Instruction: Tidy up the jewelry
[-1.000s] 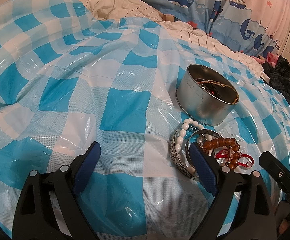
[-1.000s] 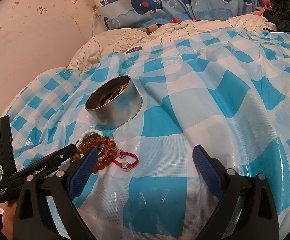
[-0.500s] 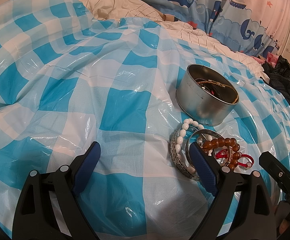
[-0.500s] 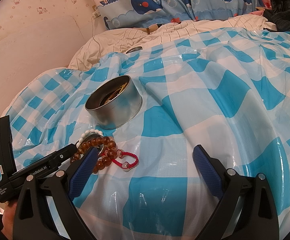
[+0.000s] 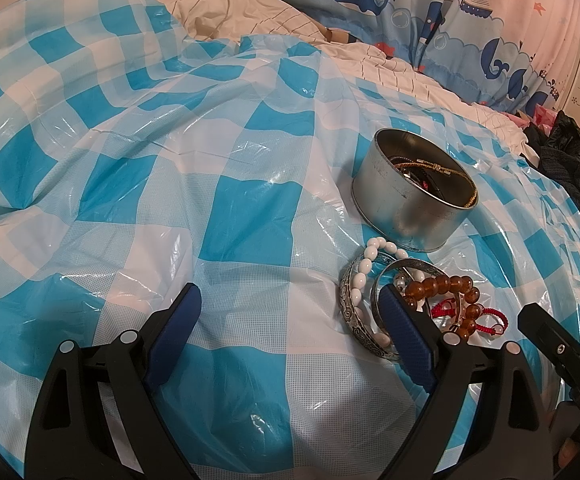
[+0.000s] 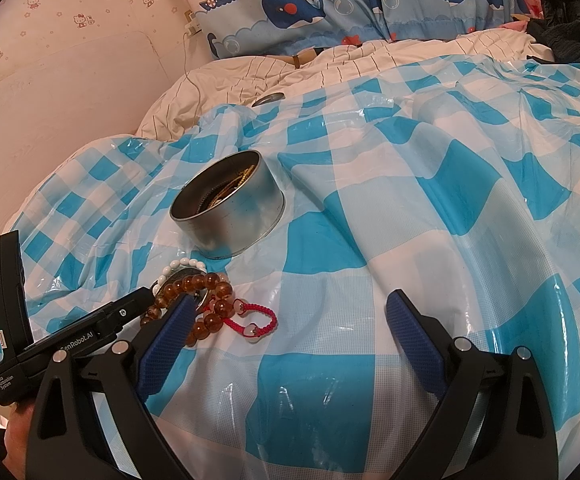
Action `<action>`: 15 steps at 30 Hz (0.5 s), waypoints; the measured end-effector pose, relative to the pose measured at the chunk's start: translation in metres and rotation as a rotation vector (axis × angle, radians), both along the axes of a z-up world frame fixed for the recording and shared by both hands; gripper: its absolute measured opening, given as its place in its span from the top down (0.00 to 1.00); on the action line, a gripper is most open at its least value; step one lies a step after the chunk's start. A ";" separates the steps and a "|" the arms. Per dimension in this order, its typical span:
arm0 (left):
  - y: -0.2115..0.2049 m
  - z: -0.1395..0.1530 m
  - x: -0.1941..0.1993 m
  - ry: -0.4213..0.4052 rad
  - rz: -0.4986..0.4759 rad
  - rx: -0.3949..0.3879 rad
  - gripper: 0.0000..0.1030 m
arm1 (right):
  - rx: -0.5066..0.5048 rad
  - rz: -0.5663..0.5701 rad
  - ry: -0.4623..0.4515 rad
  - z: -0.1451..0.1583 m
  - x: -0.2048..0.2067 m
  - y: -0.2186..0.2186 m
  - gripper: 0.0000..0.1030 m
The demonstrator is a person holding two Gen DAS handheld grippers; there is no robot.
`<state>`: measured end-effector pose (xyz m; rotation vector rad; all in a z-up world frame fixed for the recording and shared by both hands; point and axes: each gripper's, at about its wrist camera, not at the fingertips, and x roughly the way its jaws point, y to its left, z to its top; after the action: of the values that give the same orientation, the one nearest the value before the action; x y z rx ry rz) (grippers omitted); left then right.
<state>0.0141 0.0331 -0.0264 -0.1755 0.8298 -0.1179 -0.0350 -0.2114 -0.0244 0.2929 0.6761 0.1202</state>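
Left wrist view
Left gripper point(image 5: 288, 312): wide open, holding nothing; it hangs low over the blue and white checked plastic sheet point(image 5: 150, 184); its right finger point(image 5: 404, 332) is just in front of the silver bangles point(image 5: 364, 320)
Jewelry pile: white bead bracelet point(image 5: 364, 266), brown bead bracelet point(image 5: 444, 290) and red string bracelet point(image 5: 486, 318) lie bunched near the sheet's near right edge
Tin point(image 5: 412, 190): round, shiny, just behind the pile; a gold chain point(image 5: 434, 170) is inside
Writing: "DAS" on the black device at the right edge

Right wrist view
Right gripper point(image 6: 290, 314): wide open, empty; its left finger point(image 6: 170, 330) is beside the brown beads
Writing: "SenRobot.AI" and "Data Acquisition System" on the other gripper's body point(image 6: 62, 340)
Room: whale curtain point(image 6: 330, 4); striped bedding point(image 6: 250, 76); pink wall with small kitty pictures point(image 6: 70, 40)
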 end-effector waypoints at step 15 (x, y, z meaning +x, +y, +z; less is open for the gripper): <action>-0.001 0.000 0.001 0.000 0.000 0.000 0.16 | 0.000 0.000 0.000 0.000 0.000 0.000 0.10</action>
<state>0.0148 0.0320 -0.0264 -0.1756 0.8297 -0.1179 -0.0350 -0.2115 -0.0244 0.2932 0.6760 0.1204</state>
